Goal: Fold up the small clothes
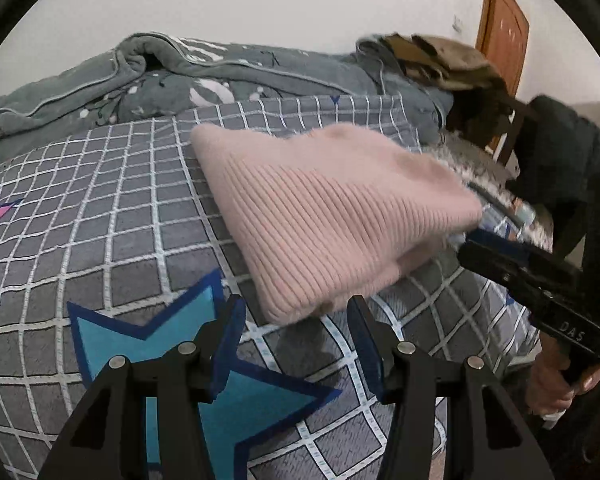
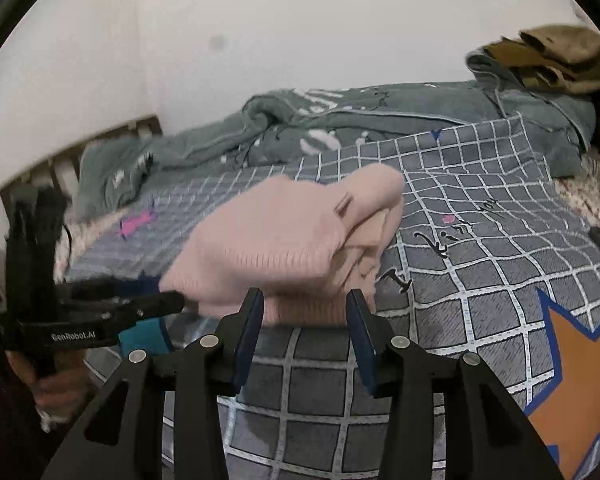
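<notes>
A pink sweater [image 1: 320, 216] lies folded into a bundle on the checked bedsheet [image 1: 100, 208], ribbed hem nearest. Left gripper [image 1: 296, 316] and right gripper [image 2: 304, 308] are held wide apart and empty at its near edge, judged placed for tidying the fold.

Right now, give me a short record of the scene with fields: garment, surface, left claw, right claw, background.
garment: pink ribbed knit, folded over, layers showing at one edge
surface: grey grid-pattern bedspread with star prints
left claw: open, at the knit's near corner, gripping nothing
right claw: open, at the knit's near edge
background: rumpled grey-green blanket, brown clothes on top
</notes>
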